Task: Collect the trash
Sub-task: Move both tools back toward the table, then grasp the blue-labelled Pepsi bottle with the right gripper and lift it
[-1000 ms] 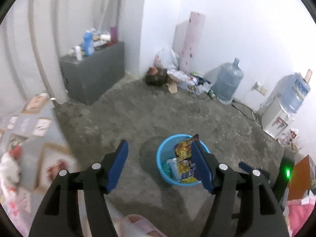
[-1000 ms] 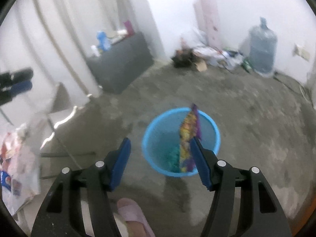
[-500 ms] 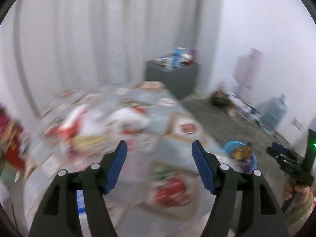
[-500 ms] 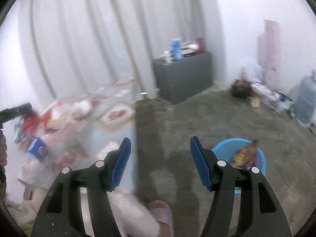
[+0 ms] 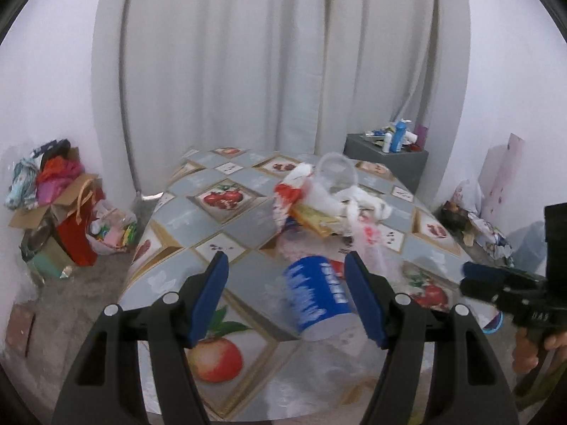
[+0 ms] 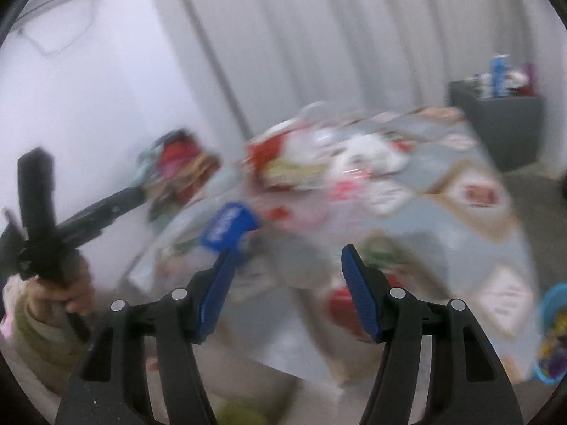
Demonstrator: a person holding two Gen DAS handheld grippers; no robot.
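My left gripper (image 5: 285, 301) hangs over the near edge of the table (image 5: 184, 219), its blue pads spread apart and grasping nothing; I hold it tilted down so the trash stays framed between the fingers. Just beyond and between those pads lies a blue wrapper (image 5: 317, 295) with white lettering, on its side on the fruit-patterned cloth, not touched by either pad. It is the nearest piece, so I judge it the next pick. Further back, toward the table's middle, the rest of the trash sits heaped: a red-and-white plastic bag (image 5: 288, 194), a clear plastic cup (image 5: 335, 173) and crumpled white bags (image 5: 365, 205). My right gripper (image 6: 287, 283) is likewise spread and empty, aimed at the same table though its view is blurred. At the far right, low beside the table, the blue basin (image 6: 547, 333) waits on the floor with wrappers already in it
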